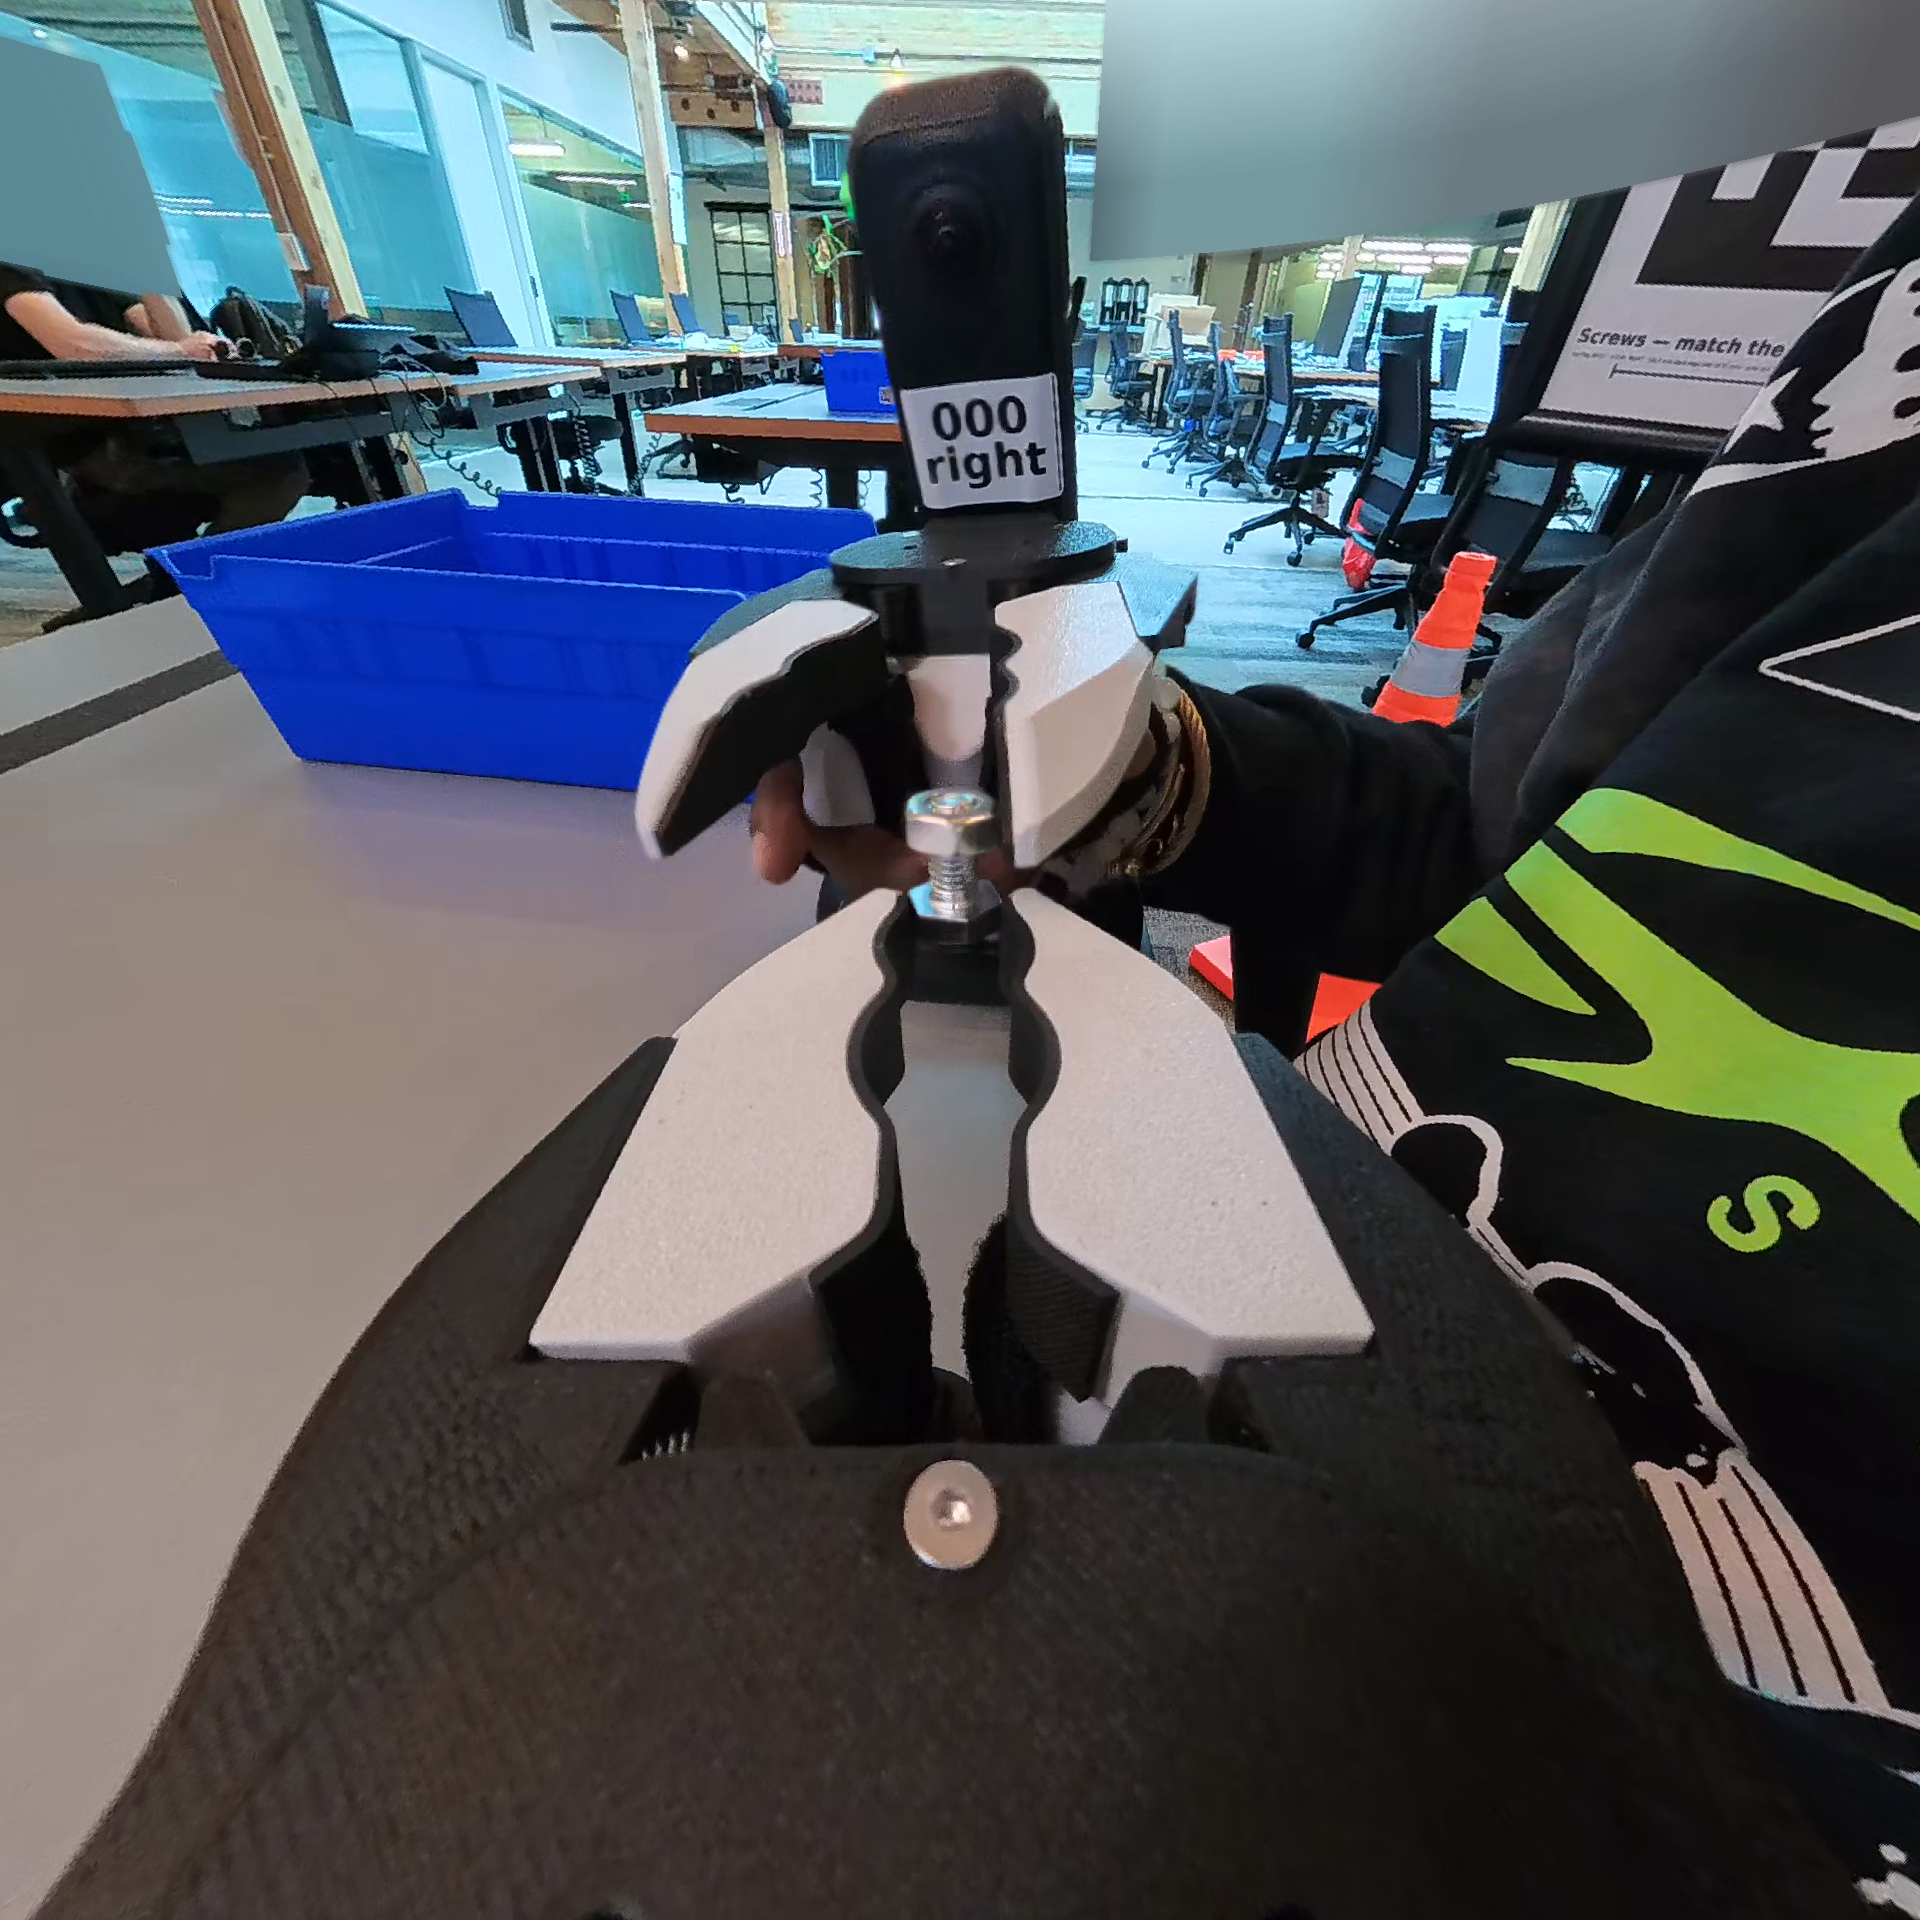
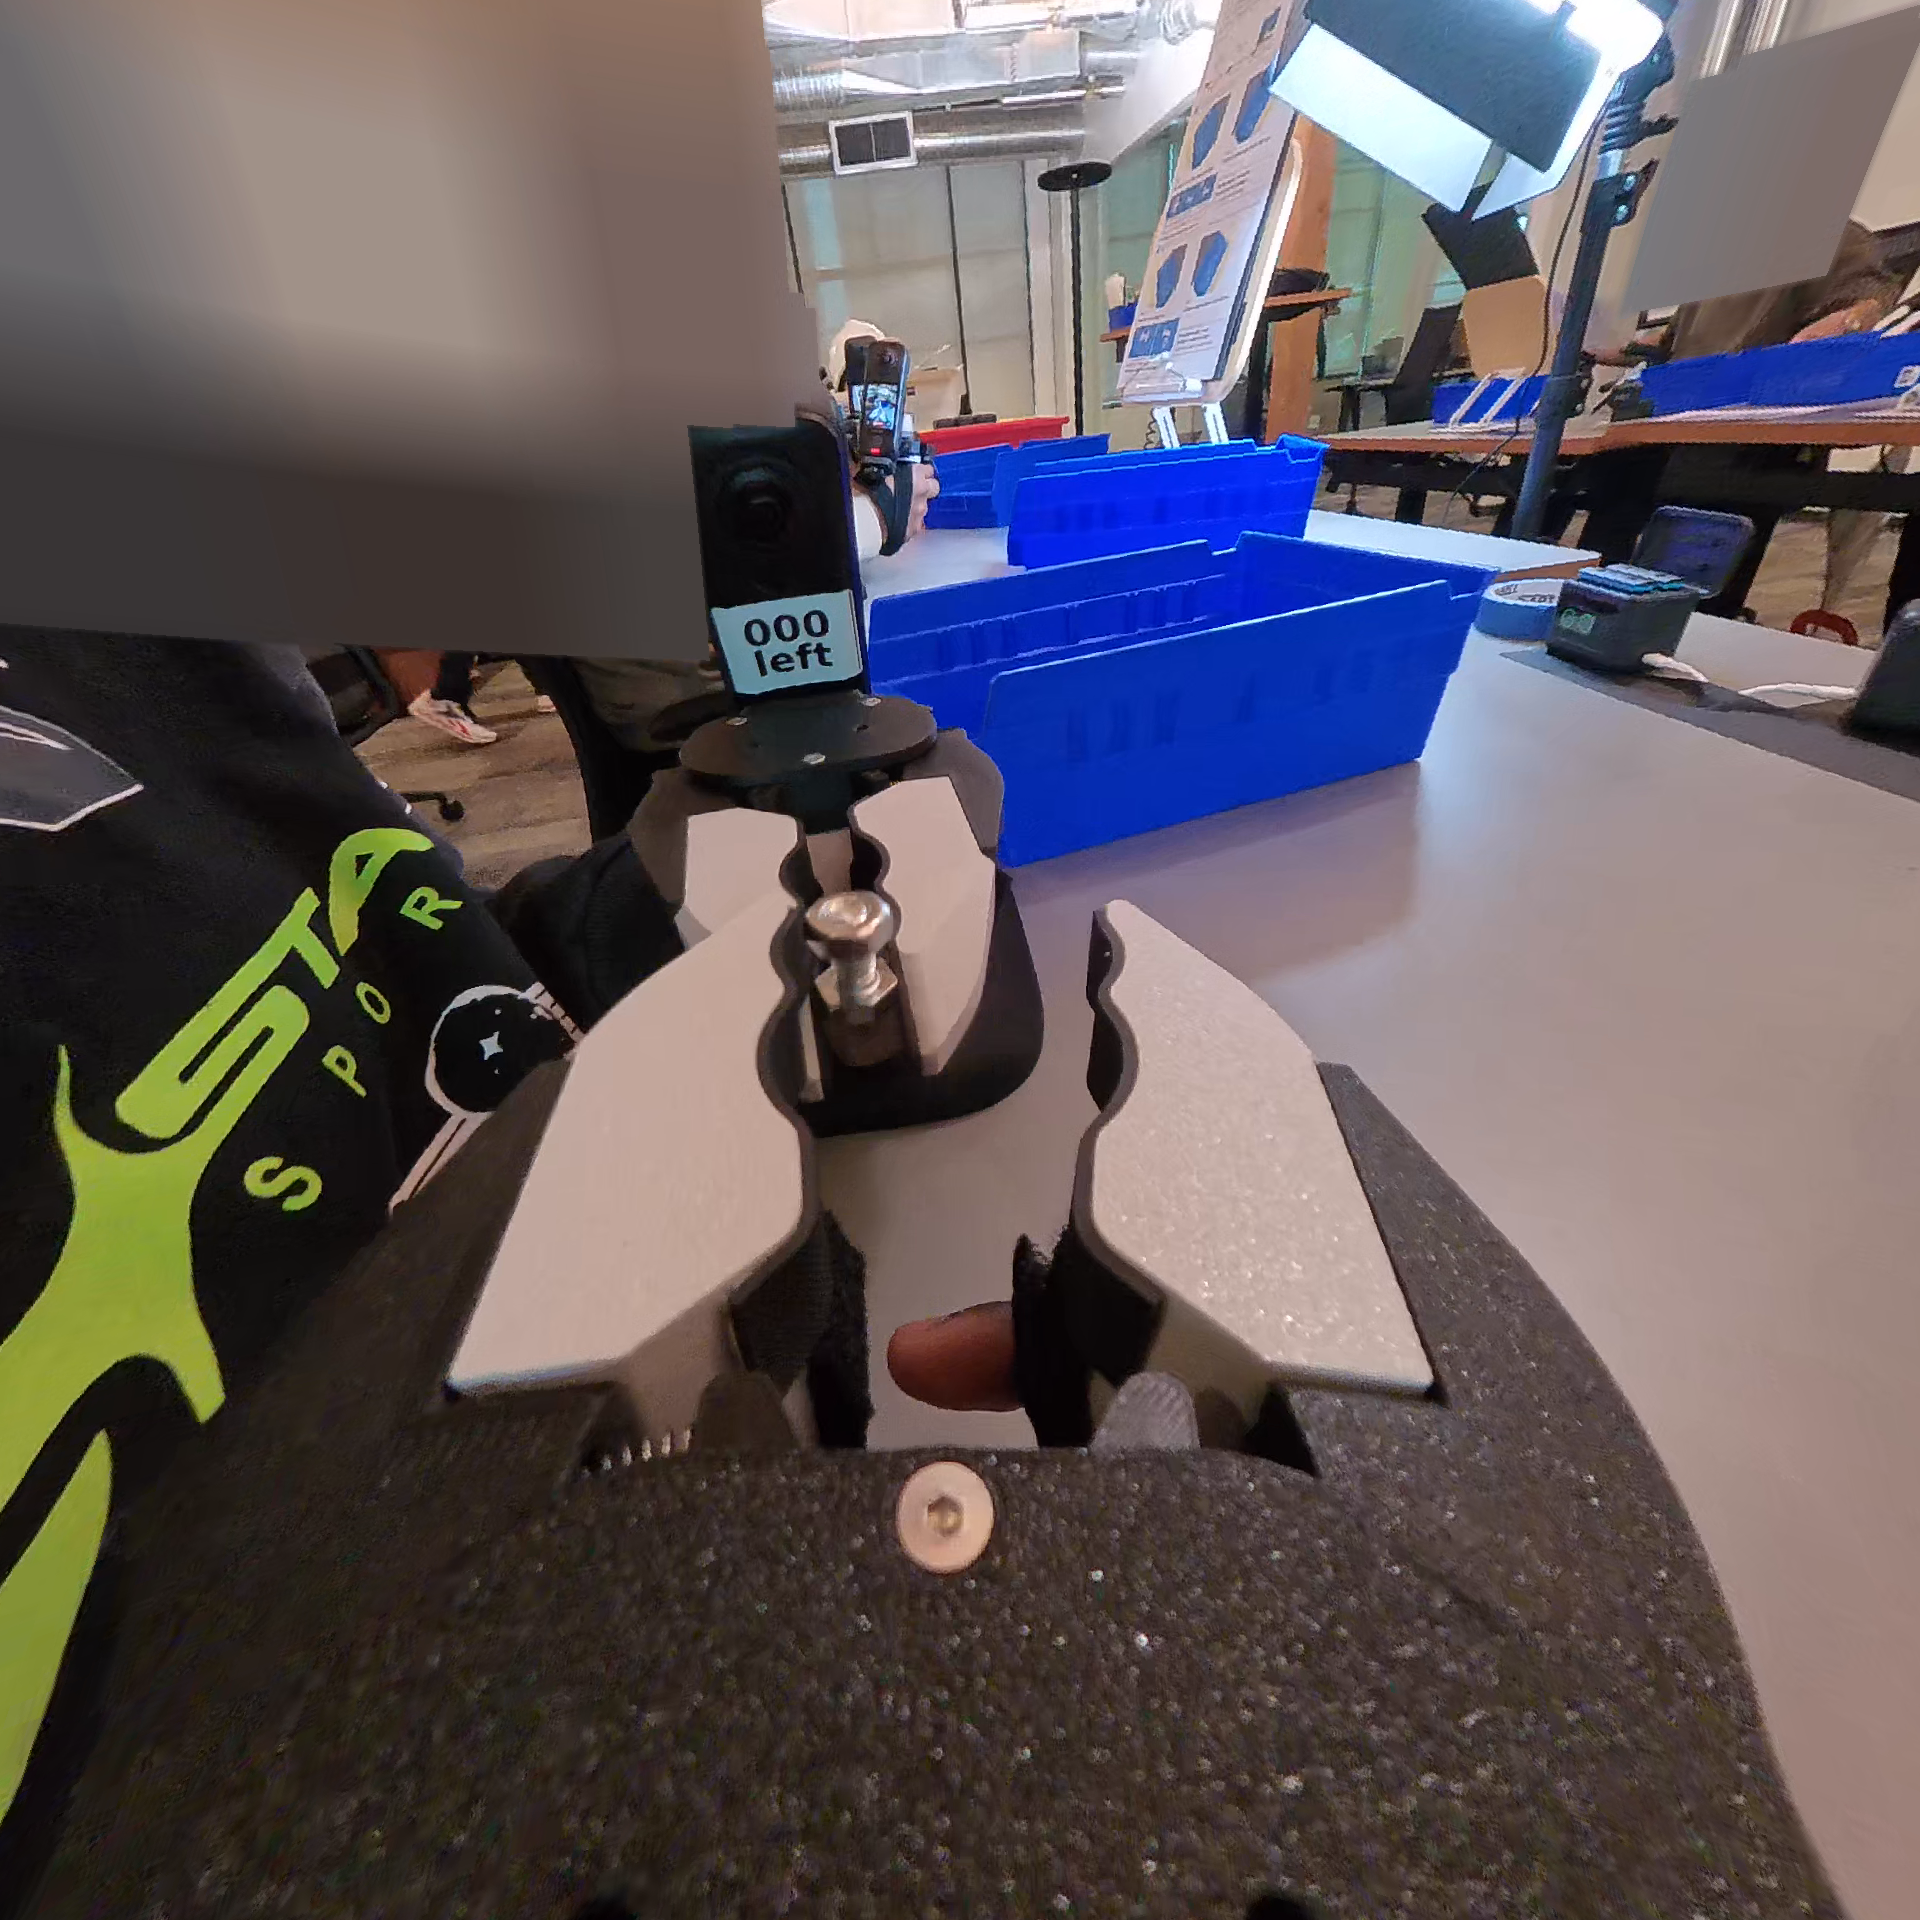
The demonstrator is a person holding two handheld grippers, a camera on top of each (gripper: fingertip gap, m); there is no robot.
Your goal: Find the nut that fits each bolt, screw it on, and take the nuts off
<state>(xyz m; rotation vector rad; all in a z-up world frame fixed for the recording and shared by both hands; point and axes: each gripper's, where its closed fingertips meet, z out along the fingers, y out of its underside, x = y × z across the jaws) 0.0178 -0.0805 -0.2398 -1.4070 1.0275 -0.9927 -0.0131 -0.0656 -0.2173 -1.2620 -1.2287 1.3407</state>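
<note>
The left hand-held gripper (image 1: pixel 954 920) is closed on the bolt (image 1: pixel 953 873) at its hexagonal head, so the threaded shank sticks out past the fingertips toward the other tool. A silver nut (image 1: pixel 951 821) sits on the far end of that shank, a short stretch of bare thread showing between it and the head (how far on it is threaded cannot be told).

The right hand-held gripper (image 2: pixel 940 940) faces the left one head-on, and its fingers stand wide apart. In its own view the bolt lies just beyond and slightly left of its fingertips, close against the tip of the left-side finger (image 2: pixel 665 1122); whether that finger touches the nut cannot be made out. The right-side finger (image 2: pixel 1226 1143) is well clear of it. From the left wrist view the opposing tool's spread fingers flank the nut on both sides, with the person's hand (image 1: pixel 831 831) gripping the tool behind them.

Both tools are held above a pale grey surface (image 1: pixel 312 1039). A blue bin (image 1: pixel 468 634) rests on it beyond the left tool and to its left; from the right tool's side, a blue bin (image 2: pixel 1195 686) stands ahead and to the right. The person's dark sleeve with green print (image 1: pixel 1662 1039) fills the right edge of the left wrist view.
</note>
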